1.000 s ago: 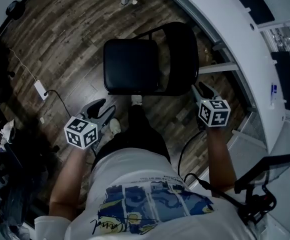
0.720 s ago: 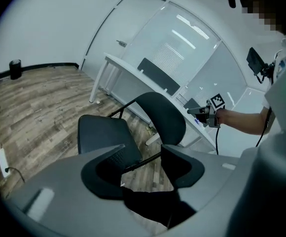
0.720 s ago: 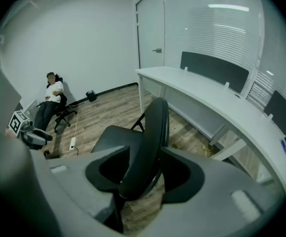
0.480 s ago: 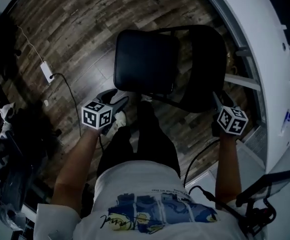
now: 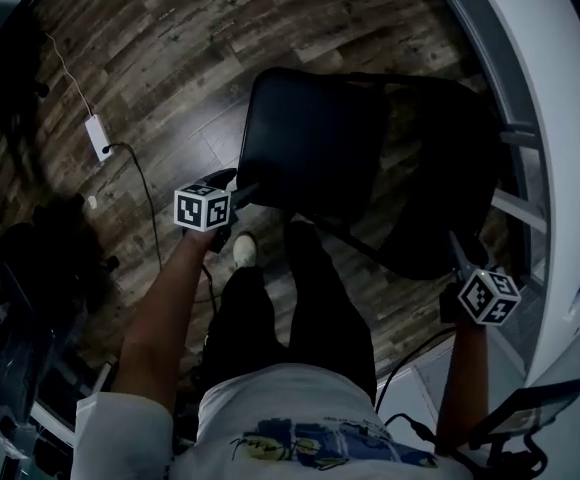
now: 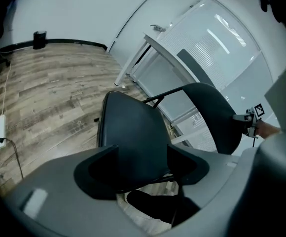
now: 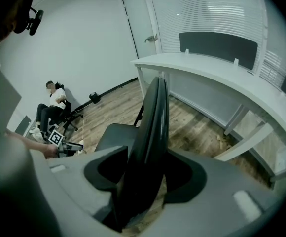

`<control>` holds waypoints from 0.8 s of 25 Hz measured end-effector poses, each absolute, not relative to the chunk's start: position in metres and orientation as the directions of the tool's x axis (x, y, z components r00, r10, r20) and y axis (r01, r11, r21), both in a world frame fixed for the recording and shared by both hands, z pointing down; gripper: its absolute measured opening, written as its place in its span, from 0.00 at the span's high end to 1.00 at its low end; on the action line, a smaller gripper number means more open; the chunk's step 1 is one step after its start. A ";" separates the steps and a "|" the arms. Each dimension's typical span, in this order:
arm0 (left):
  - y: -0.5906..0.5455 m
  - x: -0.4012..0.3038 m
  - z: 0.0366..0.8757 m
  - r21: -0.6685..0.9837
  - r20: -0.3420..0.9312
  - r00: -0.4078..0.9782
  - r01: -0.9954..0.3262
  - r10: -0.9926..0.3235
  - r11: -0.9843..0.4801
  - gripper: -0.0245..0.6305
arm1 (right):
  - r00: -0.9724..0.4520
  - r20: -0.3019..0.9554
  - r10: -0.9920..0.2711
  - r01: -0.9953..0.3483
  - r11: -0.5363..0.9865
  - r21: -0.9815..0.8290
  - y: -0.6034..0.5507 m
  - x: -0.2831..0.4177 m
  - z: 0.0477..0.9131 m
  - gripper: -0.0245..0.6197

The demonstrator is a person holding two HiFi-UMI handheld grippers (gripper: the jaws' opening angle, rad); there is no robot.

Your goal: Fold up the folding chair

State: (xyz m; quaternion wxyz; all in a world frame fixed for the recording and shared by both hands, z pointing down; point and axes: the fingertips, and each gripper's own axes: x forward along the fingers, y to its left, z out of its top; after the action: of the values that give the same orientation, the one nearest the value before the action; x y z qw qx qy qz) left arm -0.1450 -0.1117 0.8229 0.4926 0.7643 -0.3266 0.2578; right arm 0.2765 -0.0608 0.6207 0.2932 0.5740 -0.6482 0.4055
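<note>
Chair backrest (image 5: 440, 168) edge nr desk (image 5: 545, 88); open floor (image 5: 140, 58) L of seat (image 5: 315, 143).

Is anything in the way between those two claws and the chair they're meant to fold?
Nothing visible is. The left gripper, whose jaws have just been opening, sits right at the front corner of the seat. The right gripper, whose jaws have also just been opening, straddles the edge of the backrest without pressing it. The seat itself is bare.
</note>
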 end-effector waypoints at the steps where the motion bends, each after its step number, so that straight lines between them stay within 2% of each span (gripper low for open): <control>1: -0.117 -0.146 0.834 0.584 0.718 0.651 -0.756 -0.247 -0.295 0.47 | -0.178 0.844 -0.507 -0.980 0.015 -0.198 -0.064 0.276 0.623 0.64; 8: -0.130 -0.162 0.911 0.615 0.720 0.650 -0.760 -0.244 -0.209 0.43 | -0.226 0.837 -0.498 -0.970 0.033 -0.242 -0.068 0.262 0.643 0.64; 14: -0.146 -0.163 0.953 0.669 0.689 0.691 -0.722 -0.220 -0.175 0.35 | -0.220 0.833 -0.508 -0.972 0.039 -0.233 -0.070 0.259 0.638 0.64; 20: -0.146 -0.145 0.982 0.766 0.608 0.776 -0.629 -0.166 -0.134 0.29 | -0.232 0.823 -0.519 -0.968 0.044 -0.246 -0.070 0.261 0.636 0.64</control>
State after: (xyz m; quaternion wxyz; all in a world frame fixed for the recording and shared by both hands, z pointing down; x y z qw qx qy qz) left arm -0.1446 -0.1461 0.9817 0.5988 0.7277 -0.2730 0.1931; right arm 0.2607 -0.0701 0.6358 0.2734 0.5561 -0.6686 0.4111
